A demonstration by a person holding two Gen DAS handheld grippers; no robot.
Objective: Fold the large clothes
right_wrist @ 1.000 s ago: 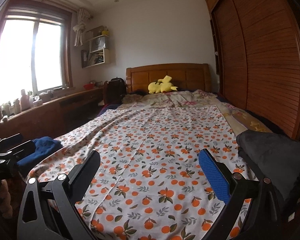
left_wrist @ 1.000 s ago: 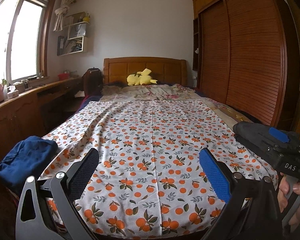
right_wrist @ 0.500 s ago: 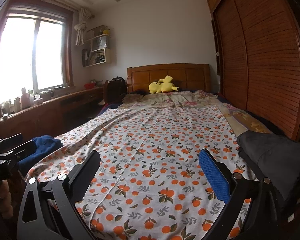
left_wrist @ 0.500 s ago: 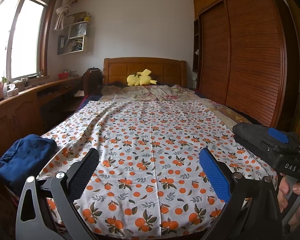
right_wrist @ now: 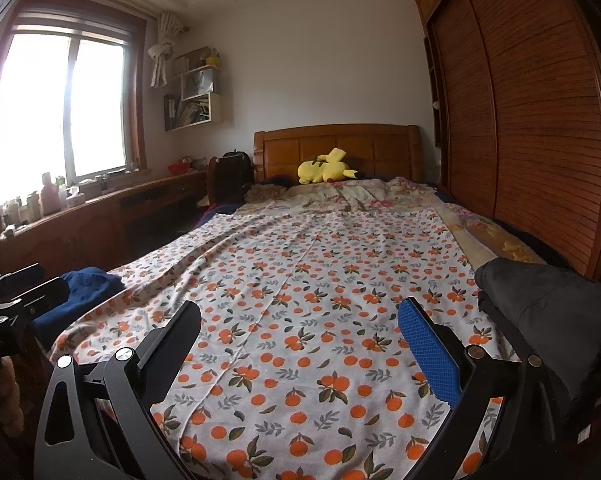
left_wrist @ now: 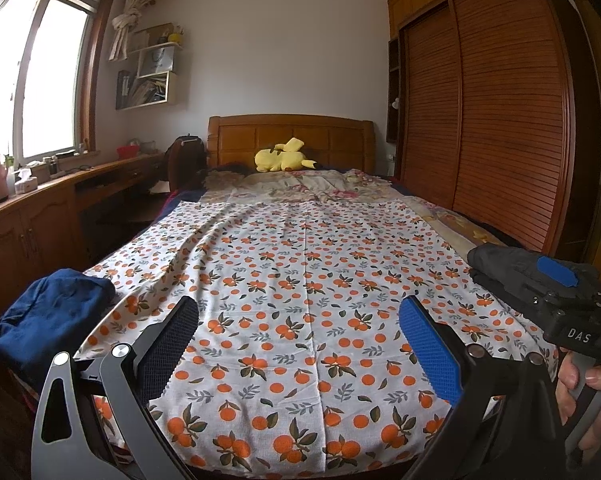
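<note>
Wooden bed (left_wrist: pixel 290 136) carries a flat orange-print sheet (left_wrist: pixel 300 292), creased lengthwise. Left gripper (left_wrist: pixel 298 344) and right gripper (right_wrist: pixel 300 344) hover over its near end, jaws spread wide, empty, barely shifted from before.

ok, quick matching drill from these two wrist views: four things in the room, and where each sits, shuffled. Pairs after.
Things:
1. navy garment
2. dark grey garment
3. yellow plush toy
4. orange-print sheet

Places:
A. far end of the bed, by the headboard
B. spread flat over the middle of the bed
C. near left corner of the bed
D. near right edge of the bed, wardrobe side

Pairs: 1-C, 2-D, 3-A, 4-B
</note>
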